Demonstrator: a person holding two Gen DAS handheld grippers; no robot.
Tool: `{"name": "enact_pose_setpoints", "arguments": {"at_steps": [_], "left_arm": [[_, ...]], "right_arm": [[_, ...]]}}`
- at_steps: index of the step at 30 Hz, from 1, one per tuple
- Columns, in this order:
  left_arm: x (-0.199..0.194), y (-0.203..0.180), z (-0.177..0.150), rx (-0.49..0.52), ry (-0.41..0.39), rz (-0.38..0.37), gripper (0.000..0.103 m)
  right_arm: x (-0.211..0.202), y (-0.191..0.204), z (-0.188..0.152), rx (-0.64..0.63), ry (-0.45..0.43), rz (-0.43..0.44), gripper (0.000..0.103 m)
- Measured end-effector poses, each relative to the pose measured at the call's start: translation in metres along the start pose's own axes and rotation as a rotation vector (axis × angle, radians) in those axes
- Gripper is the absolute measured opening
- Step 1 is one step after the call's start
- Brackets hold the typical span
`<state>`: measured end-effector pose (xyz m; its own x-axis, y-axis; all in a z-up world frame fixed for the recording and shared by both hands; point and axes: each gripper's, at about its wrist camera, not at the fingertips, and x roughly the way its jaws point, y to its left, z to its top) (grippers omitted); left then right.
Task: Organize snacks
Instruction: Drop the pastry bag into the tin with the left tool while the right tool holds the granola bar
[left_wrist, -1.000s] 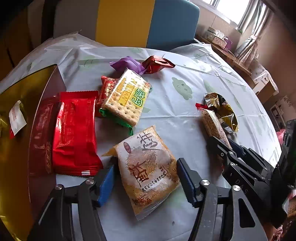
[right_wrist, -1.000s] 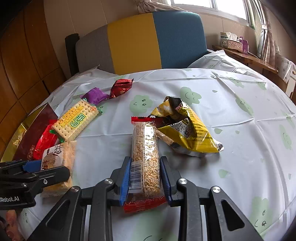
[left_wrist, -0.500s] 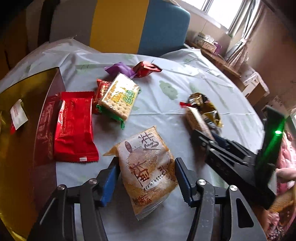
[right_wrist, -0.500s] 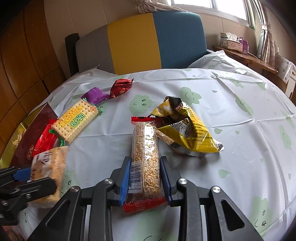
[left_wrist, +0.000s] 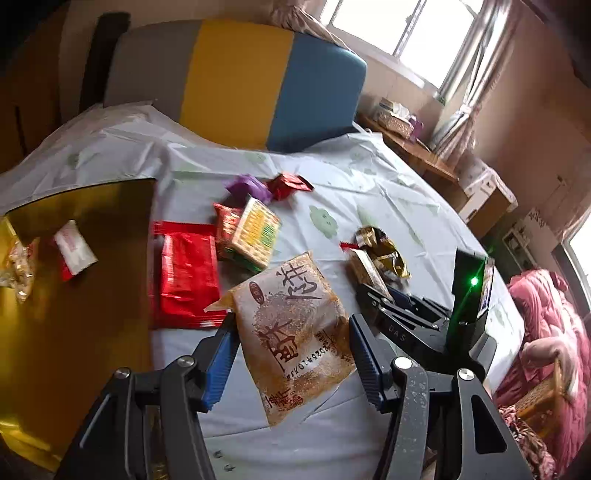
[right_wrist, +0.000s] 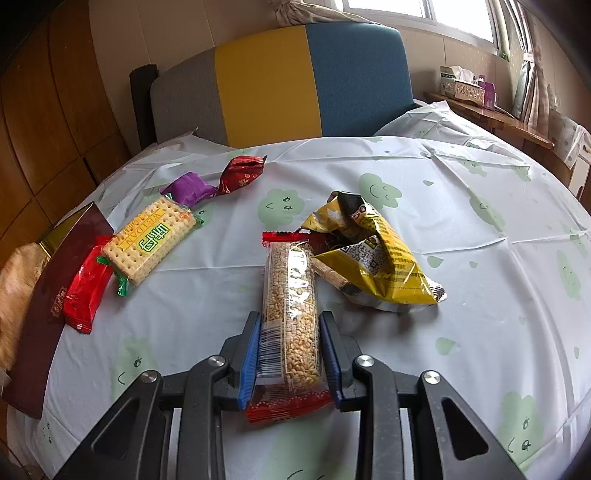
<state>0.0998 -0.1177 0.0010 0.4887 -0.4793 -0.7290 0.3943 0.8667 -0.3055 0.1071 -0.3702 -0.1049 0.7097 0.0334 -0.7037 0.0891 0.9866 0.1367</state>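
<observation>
Left wrist view: left tool (left_wrist: 291, 354) is clamped on the tan cracker pouch (left_wrist: 295, 332), lifted off the bench (left_wrist: 332, 177); next it probably needs carrying over the gold box (left_wrist: 74, 295).

Right wrist view: right tool (right_wrist: 290, 354) is clamped on the grain bar (right_wrist: 291, 295), low over the bench, waiting its turn.

Your left gripper (left_wrist: 293, 350) now closes its blue pads on the tan plastic snack packet with brown lettering (left_wrist: 295, 332), where a second ago they stood apart from its sides. You lift that packet off the pale cloud-printed tablecloth (left_wrist: 369, 192), toward its left edge and the gold box (left_wrist: 74, 295).
</observation>
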Motion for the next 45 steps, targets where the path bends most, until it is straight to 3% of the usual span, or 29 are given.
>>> {"name": "enact_pose_setpoints", "arguments": {"at_steps": [8,14,21,27,33,38,45], "left_arm": [[-0.03,0.061,-0.002,-0.091,-0.025,0.094,0.06],[-0.047,0.117,-0.01,-0.179,0.01,0.153,0.06],[-0.053,0.18,-0.013,-0.198,0.055,0.303,0.06],[-0.043,0.226,-0.02,-0.221,0.125,0.371,0.06],[-0.034,0.249,-0.017,-0.233,0.162,0.426,0.061],[-0.04,0.259,-0.011,-0.241,0.111,0.502,0.071],[-0.059,0.247,-0.022,-0.261,0.049,0.541,0.073]], "right_arm": [[0.0,0.0,0.0,0.0,-0.001,-0.001,0.031],[0.0,0.0,0.0,-0.001,-0.001,-0.002,0.031],[0.0,0.002,0.0,-0.01,-0.003,-0.015,0.031],[0.0,0.002,-0.001,-0.012,-0.003,-0.018,0.031],[0.001,0.003,-0.001,-0.013,-0.004,-0.019,0.031],[0.0,0.003,-0.001,-0.014,-0.004,-0.021,0.031],[0.0,0.003,-0.001,-0.014,-0.004,-0.021,0.031]]}}
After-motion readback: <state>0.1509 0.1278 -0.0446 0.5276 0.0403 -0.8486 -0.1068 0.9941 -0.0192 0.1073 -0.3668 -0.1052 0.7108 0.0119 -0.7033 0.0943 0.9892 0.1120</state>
